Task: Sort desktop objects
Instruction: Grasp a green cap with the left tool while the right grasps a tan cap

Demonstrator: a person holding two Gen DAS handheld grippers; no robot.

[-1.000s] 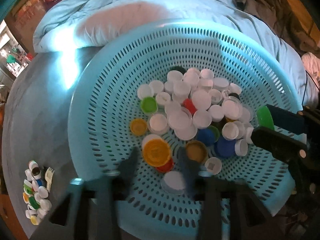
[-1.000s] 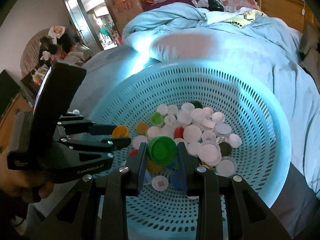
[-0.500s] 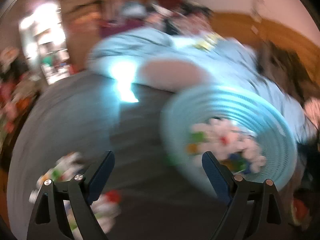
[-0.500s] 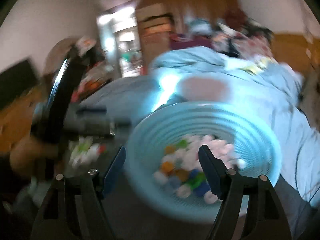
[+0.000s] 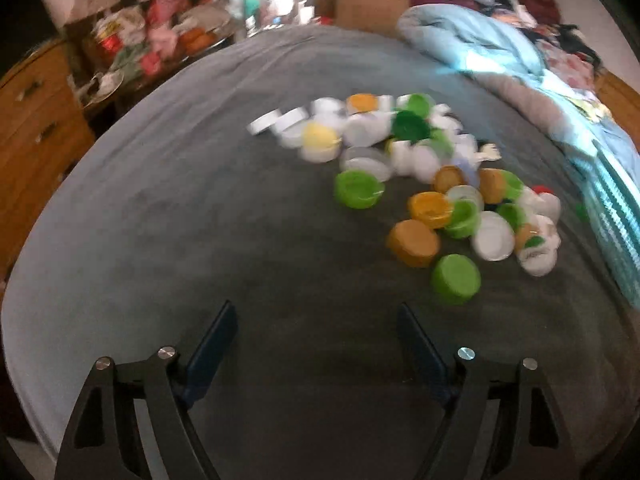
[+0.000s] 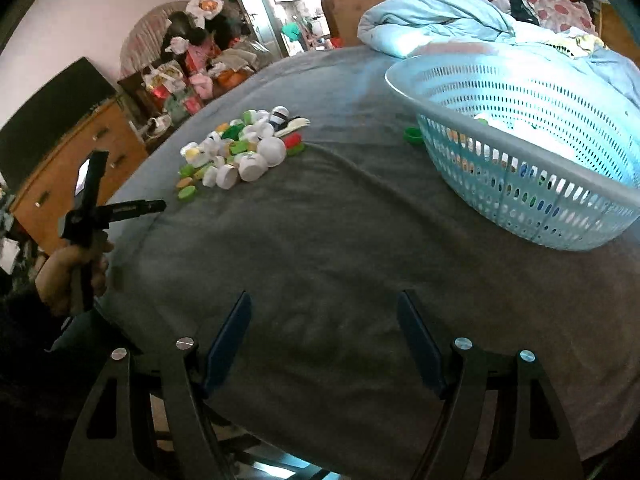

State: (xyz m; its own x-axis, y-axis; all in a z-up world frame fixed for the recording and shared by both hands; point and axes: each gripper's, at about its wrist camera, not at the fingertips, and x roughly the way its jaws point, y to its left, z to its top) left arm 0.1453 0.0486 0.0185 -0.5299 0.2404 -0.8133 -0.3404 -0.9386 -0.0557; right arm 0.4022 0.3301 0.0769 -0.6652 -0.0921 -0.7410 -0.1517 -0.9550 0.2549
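Bottle caps lie heaped at upper right of the left view, on the grey bed cover; the blue basket stands well apart. The left gripper is closing its empty jaws; the right gripper is apart, empty. It is better to approach one edge cap, such as the green cap, from above.

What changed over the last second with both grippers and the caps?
Both grippers left the basket. The right gripper let go of its green cap, jaws now open and empty. The left gripper swung to the cap pile on the grey cloth, jaws closing on nothing. Basket and pile stayed put.

Both grippers off the basket, green cap dropped, jaws parted
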